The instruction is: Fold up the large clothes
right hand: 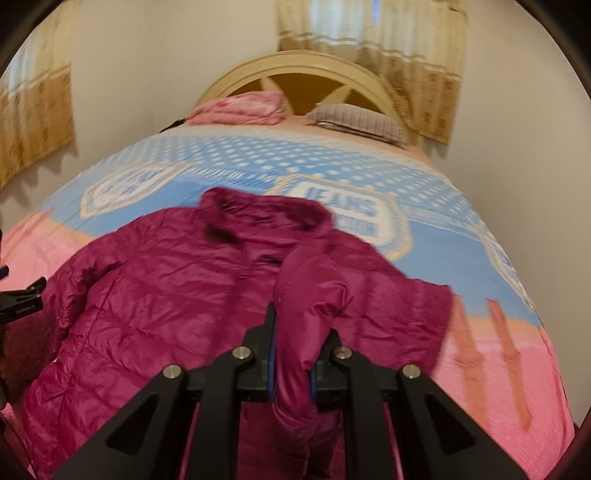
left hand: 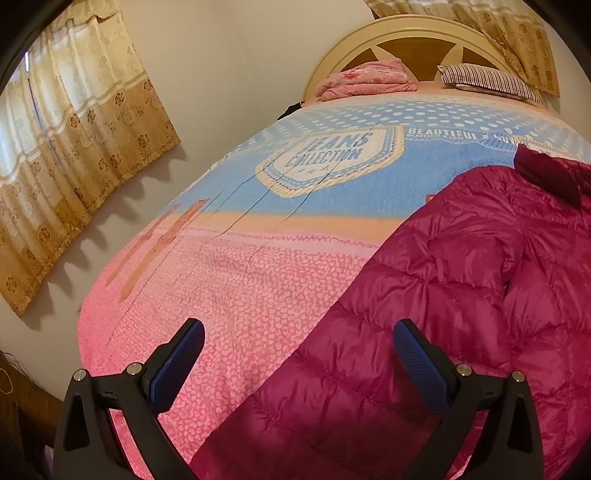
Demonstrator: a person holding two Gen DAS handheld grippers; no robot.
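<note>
A magenta quilted puffer jacket [right hand: 155,288] lies spread on the bed, collar toward the headboard. My right gripper [right hand: 293,332] is shut on the jacket's right sleeve [right hand: 310,291], which is lifted and drawn over the jacket's body. In the left wrist view the jacket [left hand: 424,295] fills the lower right. My left gripper [left hand: 299,343] is open and empty, hovering above the jacket's left edge and the pink bedspread. Part of the left gripper shows at the left edge of the right wrist view [right hand: 22,299].
The bed carries a pink and blue bedspread [left hand: 258,236] printed "JEANS COLLECTION". A folded pink blanket [left hand: 365,79] and a striped pillow [left hand: 487,79] lie by the cream headboard [left hand: 406,33]. Gold curtains [left hand: 70,147] hang on the wall left of the bed.
</note>
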